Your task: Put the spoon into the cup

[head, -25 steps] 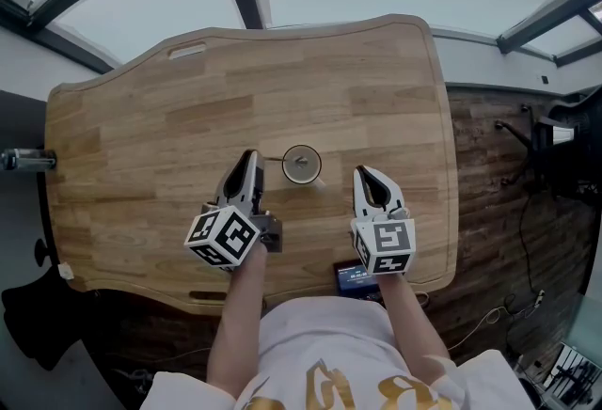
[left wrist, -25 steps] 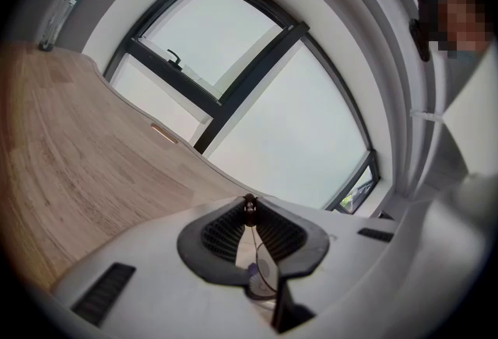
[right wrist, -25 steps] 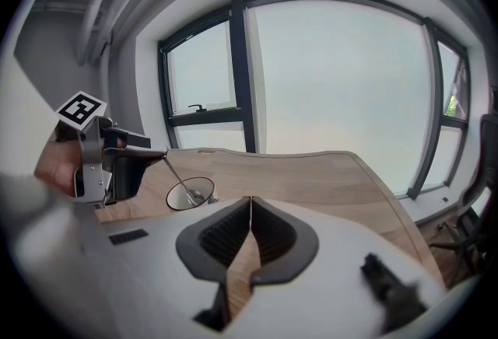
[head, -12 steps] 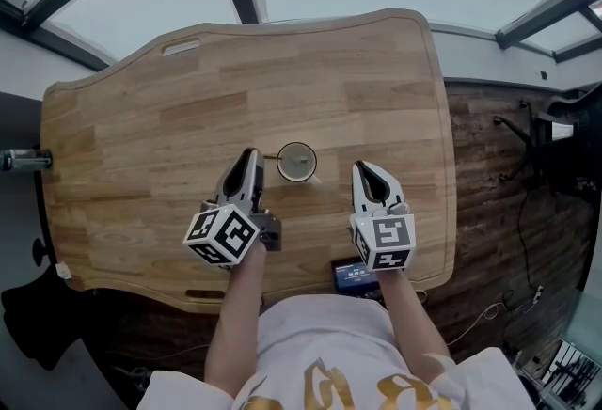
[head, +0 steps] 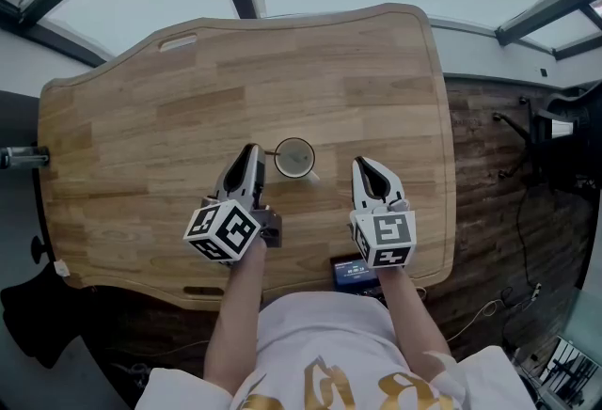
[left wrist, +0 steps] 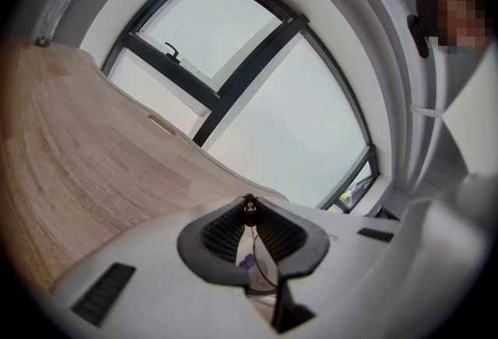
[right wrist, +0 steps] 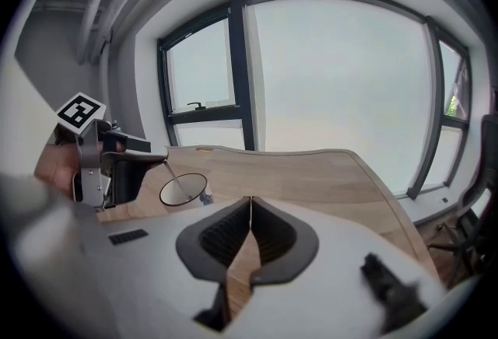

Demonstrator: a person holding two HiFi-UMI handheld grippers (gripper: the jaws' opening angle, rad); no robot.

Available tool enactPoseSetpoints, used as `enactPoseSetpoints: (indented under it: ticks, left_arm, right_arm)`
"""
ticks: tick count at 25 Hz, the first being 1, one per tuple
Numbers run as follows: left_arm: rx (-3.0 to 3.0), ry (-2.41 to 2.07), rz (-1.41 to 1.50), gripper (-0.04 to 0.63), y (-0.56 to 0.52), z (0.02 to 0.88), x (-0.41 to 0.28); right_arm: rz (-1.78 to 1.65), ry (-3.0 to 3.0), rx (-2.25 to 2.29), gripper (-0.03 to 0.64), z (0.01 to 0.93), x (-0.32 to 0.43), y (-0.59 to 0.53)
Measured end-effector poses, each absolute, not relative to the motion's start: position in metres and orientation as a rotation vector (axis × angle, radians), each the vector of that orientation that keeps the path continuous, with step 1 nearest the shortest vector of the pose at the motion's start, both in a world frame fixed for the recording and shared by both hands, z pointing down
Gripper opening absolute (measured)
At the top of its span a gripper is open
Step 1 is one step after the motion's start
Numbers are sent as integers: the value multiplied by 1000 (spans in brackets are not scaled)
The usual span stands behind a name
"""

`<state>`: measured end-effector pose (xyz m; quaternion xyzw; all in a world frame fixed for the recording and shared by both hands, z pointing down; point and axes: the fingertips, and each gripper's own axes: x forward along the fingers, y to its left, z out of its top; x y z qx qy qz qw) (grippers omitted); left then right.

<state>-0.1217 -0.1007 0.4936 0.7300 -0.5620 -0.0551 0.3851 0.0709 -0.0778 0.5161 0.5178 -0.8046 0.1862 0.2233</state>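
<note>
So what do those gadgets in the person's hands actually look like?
Both the left gripper and the right gripper are white plastic shells that narrow to two jaws lined with dark ribbed pads. Each carries a cube with black-and-white square markers at the back. The person wears a white top with gold print.

Matt grained wood table [head: 141, 135], clear glossy cup [head: 294, 158], thin shiny metal spoon [right wrist: 173, 177].
</note>
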Motion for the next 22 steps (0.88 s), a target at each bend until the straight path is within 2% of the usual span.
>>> enactPoseSetpoints:
  ticks: [22]
  left_arm:
    - [1875,-1421,-109,51,-102,500,-114]
  right_arm:
    - [524,-2210,1429,31,522,75,-80]
